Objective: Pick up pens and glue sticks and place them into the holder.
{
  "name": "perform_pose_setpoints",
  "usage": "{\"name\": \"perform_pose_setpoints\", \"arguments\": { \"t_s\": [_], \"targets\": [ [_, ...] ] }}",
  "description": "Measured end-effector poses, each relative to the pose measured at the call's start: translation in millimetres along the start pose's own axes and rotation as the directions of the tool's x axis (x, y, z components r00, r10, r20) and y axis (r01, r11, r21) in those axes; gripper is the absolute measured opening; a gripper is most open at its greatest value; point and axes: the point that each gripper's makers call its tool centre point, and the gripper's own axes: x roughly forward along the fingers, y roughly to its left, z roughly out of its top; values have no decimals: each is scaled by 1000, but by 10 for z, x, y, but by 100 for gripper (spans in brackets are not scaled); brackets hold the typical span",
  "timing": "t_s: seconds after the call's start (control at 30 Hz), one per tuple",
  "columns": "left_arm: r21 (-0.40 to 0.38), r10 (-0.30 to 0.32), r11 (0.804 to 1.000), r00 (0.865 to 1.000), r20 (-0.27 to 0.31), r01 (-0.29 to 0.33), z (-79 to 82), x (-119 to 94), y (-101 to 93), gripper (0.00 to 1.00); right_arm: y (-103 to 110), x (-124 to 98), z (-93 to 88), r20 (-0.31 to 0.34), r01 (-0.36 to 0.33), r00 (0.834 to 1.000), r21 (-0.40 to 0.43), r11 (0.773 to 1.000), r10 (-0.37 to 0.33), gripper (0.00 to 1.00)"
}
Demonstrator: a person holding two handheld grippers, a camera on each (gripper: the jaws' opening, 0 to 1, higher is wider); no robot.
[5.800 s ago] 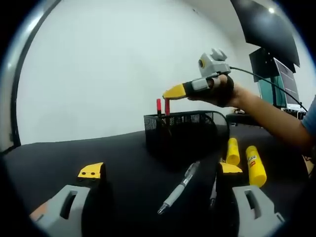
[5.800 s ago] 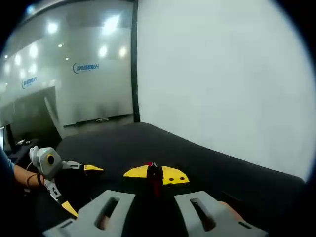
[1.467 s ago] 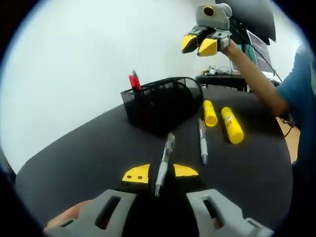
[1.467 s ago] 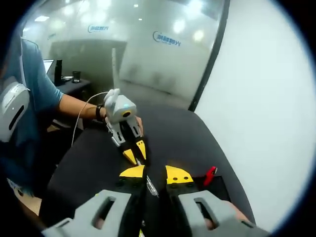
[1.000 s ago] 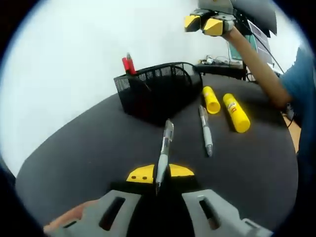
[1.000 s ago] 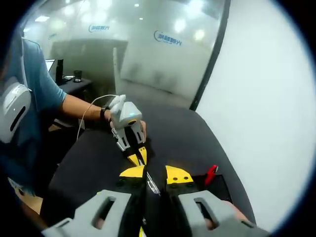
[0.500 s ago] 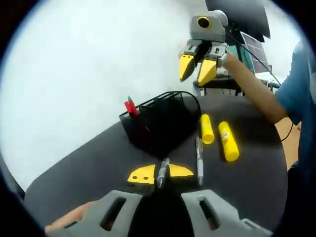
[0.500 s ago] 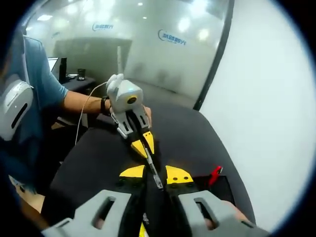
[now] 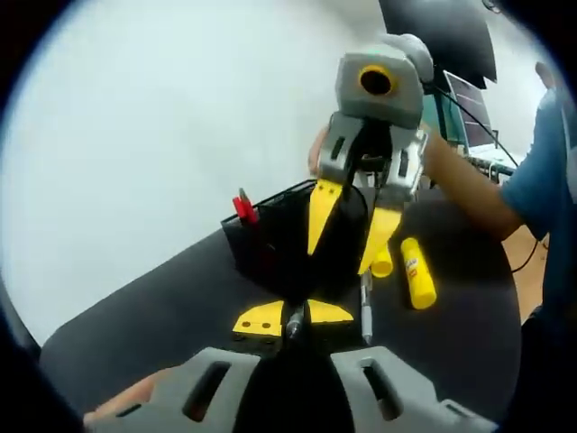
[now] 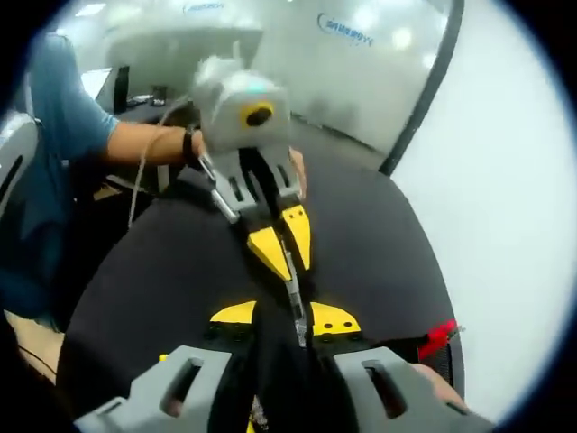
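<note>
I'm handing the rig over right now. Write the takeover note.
Left tongs: shut on a pen, lifted off the table.
Right tongs: open, empty, hanging in front of the holder.
On the table: one pen, two yellow glue sticks beside the holder.
Done: red pens stand in the holder.
Left: drop the held pen in, then the lying pen and both glue sticks.

Holder [image 9: 279,230]: black wire mesh. Pens inside it [image 9: 243,207]: red. Glue sticks [image 9: 417,271]: yellow, one with a small red-and-white label. Pen on table [image 9: 365,308]: grey and silver. Table [image 9: 162,298]: black. Gripper fingertips [image 9: 322,214]: yellow, on grey bodies. Person's sleeve [image 10: 68,99]: blue.
</note>
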Motion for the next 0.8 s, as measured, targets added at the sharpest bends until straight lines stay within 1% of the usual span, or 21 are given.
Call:
{"name": "perform_pose_setpoints", "arguments": {
  "t_s": [0.1, 0.27, 0.3, 0.43, 0.53, 0.63, 0.73, 0.8],
  "targets": [
    [-1, 9, 1000, 1000, 11, -9, 22, -45, 15, 6, -37, 79, -6, 2, 12, 1000, -4, 1000, -12, 17],
    [-6, 15, 1000, 1000, 25, -15, 54, -59, 34, 6, 21, 223, 8, 15, 0, 1000, -9, 1000, 0, 16],
    [-5, 16, 1000, 1000, 25, -16, 57, -57, 38, 6, 26, 296, -8, 11, -6, 1000, -12, 1000, 7, 16],
    [-7, 18, 1000, 1000, 24, -18, 55, -51, 48, 6, -48, 395, -62, -6, 12, 1000, -20, 1000, -12, 14],
    [-10, 23, 1000, 999, 24, -22, 46, -60, 52, 6, -51, 402, -78, -2, 20, 1000, -16, 1000, -20, 12],
    [-17, 29, 999, 999, 31, -28, 53, -69, 62, 6, -41, 401, -47, 22, 24, 999, -16, 1000, -24, 6],
    [-27, 37, 999, 998, 50, -36, 80, -89, 85, 6, -5, 386, -27, 40, 23, 999, -10, 1000, -22, 4],
    [-44, 43, 998, 996, 83, -39, 118, -106, 103, 7, 2, 368, -9, 50, 24, 998, -6, 1000, -23, 4]
  ]
}}
